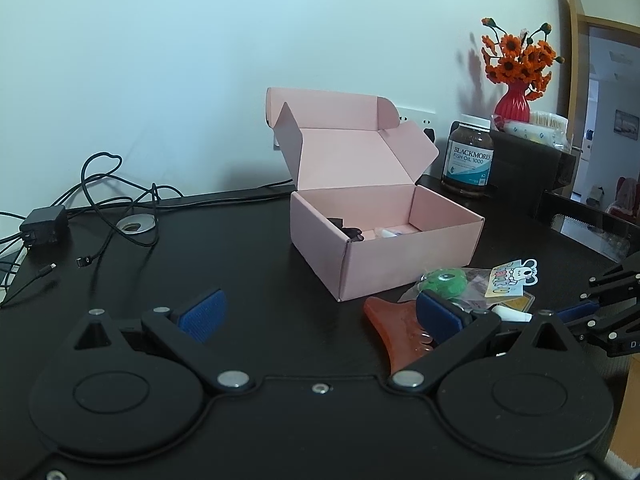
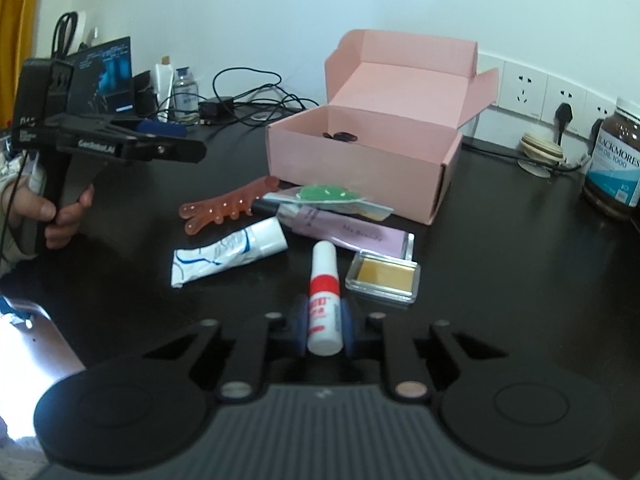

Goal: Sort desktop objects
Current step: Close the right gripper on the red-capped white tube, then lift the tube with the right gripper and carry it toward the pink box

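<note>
a: nearest to the camera, the right gripper (image 2: 325, 330) is closed on a small white bottle (image 2: 325, 300) with a red band; both blue pads press its sides.

b: and the other one?

a: the left gripper (image 1: 320, 312) stands wide open over the black desk (image 1: 240, 264), with nothing between the fingers. a hand (image 2: 60, 216) holds its handle.

b: where are the other things?

a: the white tube (image 2: 228, 254), orange comb (image 2: 228, 206), green toy (image 2: 326, 194), pink pack (image 2: 352, 234) and clear case (image 2: 384, 276) lie in front of the pink box (image 2: 360, 164). the box is open, with some dark things inside.
</note>
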{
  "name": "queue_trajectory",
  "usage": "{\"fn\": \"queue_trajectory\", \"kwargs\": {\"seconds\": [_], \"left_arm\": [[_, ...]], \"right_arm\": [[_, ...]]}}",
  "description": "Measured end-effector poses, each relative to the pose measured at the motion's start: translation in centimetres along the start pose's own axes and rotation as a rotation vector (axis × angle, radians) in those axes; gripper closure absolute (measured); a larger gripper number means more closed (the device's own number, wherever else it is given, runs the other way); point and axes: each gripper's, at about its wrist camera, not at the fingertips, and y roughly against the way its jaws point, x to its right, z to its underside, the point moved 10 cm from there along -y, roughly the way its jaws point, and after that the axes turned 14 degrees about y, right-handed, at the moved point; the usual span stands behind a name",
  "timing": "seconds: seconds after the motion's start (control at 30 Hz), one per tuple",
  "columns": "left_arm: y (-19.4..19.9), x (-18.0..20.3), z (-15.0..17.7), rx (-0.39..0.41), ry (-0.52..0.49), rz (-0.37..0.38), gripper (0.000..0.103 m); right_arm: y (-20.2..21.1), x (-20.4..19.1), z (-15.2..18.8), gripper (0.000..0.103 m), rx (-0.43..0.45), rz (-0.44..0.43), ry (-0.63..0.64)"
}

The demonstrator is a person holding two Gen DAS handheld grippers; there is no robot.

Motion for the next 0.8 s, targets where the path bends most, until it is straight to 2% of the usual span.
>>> {"fn": "queue_trajectory", "kwargs": {"seconds": [0.43, 0.8], "left_arm": [[-0.1, 0.2, 0.0, 0.001, -0.009, 0.001, 0.0], [0.0, 0.1, 0.0, 0.0, -0.004, 0.0, 0.0]], "right_arm": [[-0.4, 0.0, -0.3, 0.086, -0.012, -0.013, -0.005], [1.2, 1.8, -1.5, 0.086, 0.058, 0.018, -0.068]]}}
